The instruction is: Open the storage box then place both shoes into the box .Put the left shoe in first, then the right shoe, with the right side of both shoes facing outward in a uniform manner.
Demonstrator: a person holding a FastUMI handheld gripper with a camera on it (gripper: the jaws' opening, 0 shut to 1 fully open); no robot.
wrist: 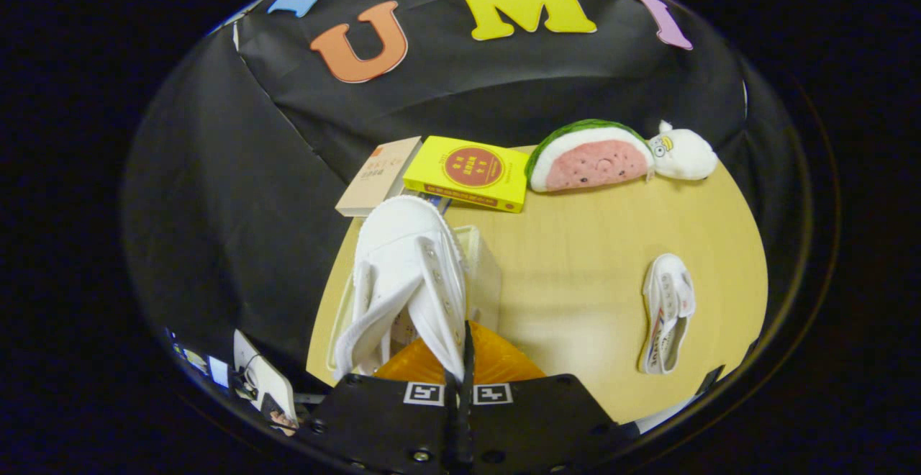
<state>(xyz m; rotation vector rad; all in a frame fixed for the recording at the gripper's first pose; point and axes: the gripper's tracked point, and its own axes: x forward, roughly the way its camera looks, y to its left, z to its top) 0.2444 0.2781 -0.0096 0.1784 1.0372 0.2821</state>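
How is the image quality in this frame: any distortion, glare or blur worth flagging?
Gripper view: strong fisheye bending curves the table edge; a soft bright patch of light lies on the wood beside the held shoe; the gripper, shut on that shoe, is sharp; the far shoe and books look slightly soft.

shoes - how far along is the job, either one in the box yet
Neither looks fully in yet. In hand: the gripper is shut on one white shoe, held up over a clear storage box with an orange part showing beneath; whether the box is open I cannot tell. Left: the other shoe lies on its side on the wooden table, untouched, beyond the fingers.
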